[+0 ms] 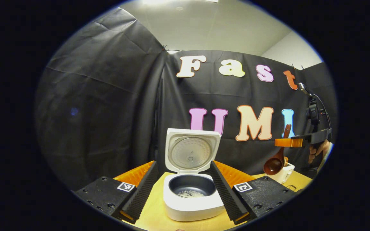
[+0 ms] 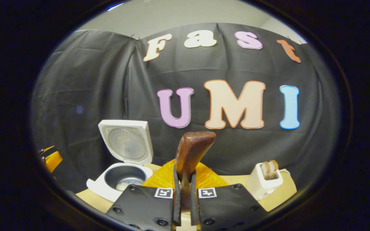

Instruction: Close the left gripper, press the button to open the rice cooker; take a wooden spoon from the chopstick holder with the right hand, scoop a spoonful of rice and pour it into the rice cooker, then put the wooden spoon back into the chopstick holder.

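Observation:
The white rice cooker (image 1: 191, 205) stands on the table with its lid (image 1: 191, 150) raised; a little rice lies in the dark inner pot (image 1: 189, 186). My left gripper (image 1: 183, 163) is open, one finger on each side of the cooker. At the far right, my right gripper (image 1: 284, 142) is shut on the handle of the wooden spoon (image 1: 273, 163), whose bowl hangs down just above the white chopstick holder (image 1: 284, 173). In the right gripper view the spoon's handle (image 2: 193, 150) rises between the fingers of my right gripper (image 2: 184, 175), with the cooker (image 2: 120, 179) to the left.
The chopstick holder (image 2: 263, 183) stands at the right of the wooden table (image 2: 278, 195) with wooden utensils in it. A hand (image 1: 316, 150) holds the right gripper. The booth's black cloth wall closes off the back and left.

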Tool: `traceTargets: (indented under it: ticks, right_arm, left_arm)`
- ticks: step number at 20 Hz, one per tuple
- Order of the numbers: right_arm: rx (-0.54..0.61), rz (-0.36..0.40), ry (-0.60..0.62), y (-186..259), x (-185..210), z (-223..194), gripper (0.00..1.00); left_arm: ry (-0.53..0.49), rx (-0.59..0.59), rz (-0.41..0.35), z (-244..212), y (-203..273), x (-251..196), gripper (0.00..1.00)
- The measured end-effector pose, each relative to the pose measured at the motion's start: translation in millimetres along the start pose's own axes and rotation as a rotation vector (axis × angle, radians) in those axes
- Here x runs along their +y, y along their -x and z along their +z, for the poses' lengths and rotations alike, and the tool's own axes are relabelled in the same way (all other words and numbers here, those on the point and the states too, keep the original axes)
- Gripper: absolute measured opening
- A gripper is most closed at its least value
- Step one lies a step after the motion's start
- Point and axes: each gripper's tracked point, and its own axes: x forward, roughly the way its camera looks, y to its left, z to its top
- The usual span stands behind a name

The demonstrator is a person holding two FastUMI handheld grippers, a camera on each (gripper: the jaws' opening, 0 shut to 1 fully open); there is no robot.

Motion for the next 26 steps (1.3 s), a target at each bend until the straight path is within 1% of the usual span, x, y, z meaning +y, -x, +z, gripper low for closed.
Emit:
traceTargets:
  ticks: [2,3,4,5,7,13,16,19,20,26]
  right_arm:
    - [0.011,-0.04,-0.021,11,-29,-5,0.13]
    - [0.015,-0.062,-0.027,15,-44,-8,0.13]
    - [0.02,-0.082,-0.03,20,-58,-11,0.13]
    - [0.024,-0.103,-0.038,25,-71,-15,0.13]
    - [0.038,-0.14,-0.056,28,-97,-20,0.13]
    - [0.091,-0.252,-0.106,53,-170,-58,0.13]
    - [0.129,-0.288,-0.134,61,-192,-85,0.16]
    - [0.169,-0.315,-0.159,68,-207,-112,0.16]
    - [0.181,-0.323,-0.168,70,-211,-122,0.13]
    - [0.254,-0.362,-0.248,78,-233,-179,0.14]
  left_arm:
    - [0.0,-0.003,-0.026,-2,-6,-16,0.94]
    - [0.001,-0.006,-0.036,0,-8,-22,0.95]
    - [0.002,-0.007,-0.048,0,-11,-31,0.94]
    - [0.002,-0.007,-0.057,-1,-13,-37,0.95]
    - [-0.004,-0.006,-0.072,-1,-15,-48,0.95]
    - [-0.013,-0.003,-0.103,-2,-24,-75,0.95]
    - [-0.021,0.001,-0.115,-2,-27,-86,0.95]
    - [-0.03,0.008,-0.126,-3,-29,-96,0.95]
    - [-0.03,0.009,-0.132,-2,-29,-100,0.95]
    - [-0.049,0.029,-0.148,-6,-32,-117,0.95]
